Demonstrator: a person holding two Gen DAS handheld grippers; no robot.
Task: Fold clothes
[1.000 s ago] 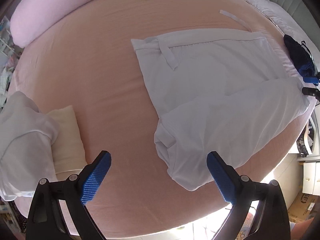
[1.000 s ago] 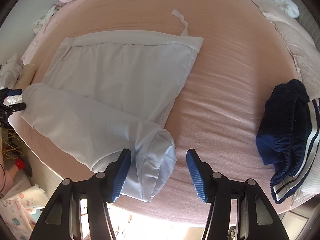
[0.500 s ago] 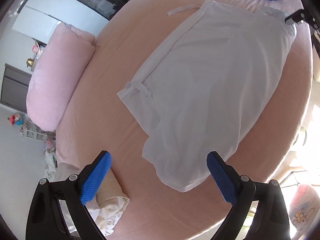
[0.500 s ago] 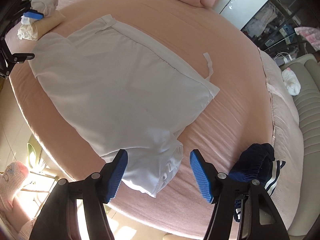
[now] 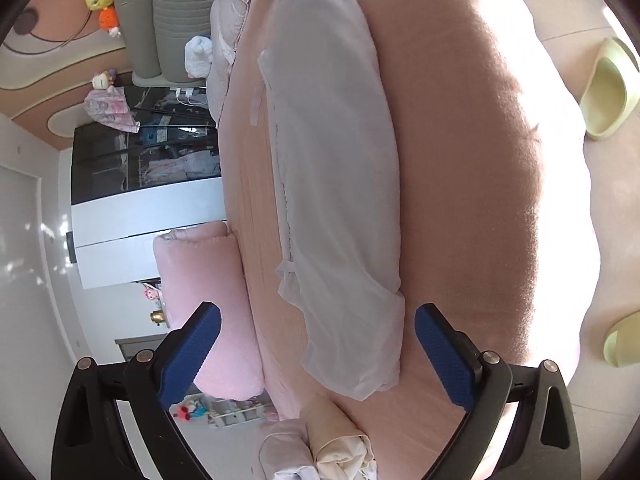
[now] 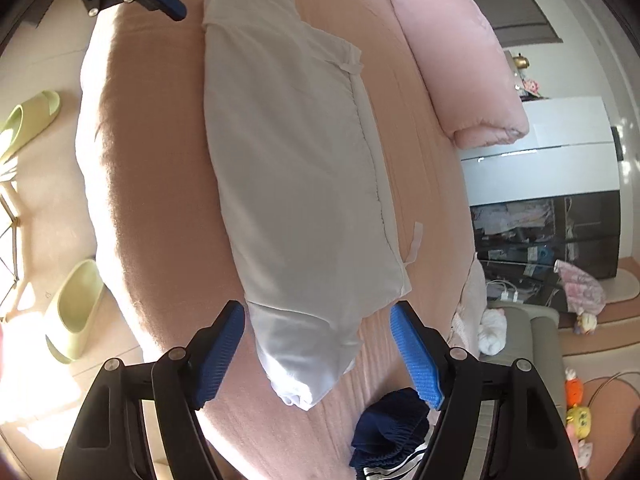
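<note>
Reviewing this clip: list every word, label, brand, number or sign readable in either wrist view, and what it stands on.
None can be read.
White garment: no print or label visible.
Navy striped garment: stripes only, no text.
Glass-fronted cabinet: contents too small and blurred to read.
Green slippers: no visible marking.

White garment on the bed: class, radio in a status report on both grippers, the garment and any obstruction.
Left gripper open, right gripper open, its jaws just widening. White garment folded lengthwise on pink bed, unheld. Navy clothing near right end, apart.
</note>
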